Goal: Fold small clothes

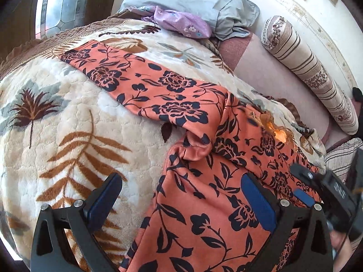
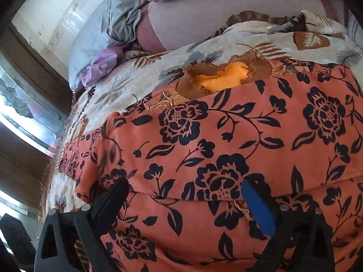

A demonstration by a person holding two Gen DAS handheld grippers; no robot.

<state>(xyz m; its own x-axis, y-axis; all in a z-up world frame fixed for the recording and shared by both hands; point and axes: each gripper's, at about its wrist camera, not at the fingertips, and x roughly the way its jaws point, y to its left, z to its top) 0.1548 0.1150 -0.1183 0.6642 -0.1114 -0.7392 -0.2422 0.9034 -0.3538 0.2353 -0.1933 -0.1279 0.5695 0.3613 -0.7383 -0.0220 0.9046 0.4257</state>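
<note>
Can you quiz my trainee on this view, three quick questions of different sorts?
1. True or false: the right claw is clamped on the orange floral garment.
2. Which way does the garment's one outstretched sleeve point in the left wrist view? A) toward the window, B) toward the striped bolster.
3. Fill in: the garment lies on a cream blanket printed with ____.

Key: 1 false, both claws stand open with nothing gripped, the left claw too. 2 A. 3 leaves.
</note>
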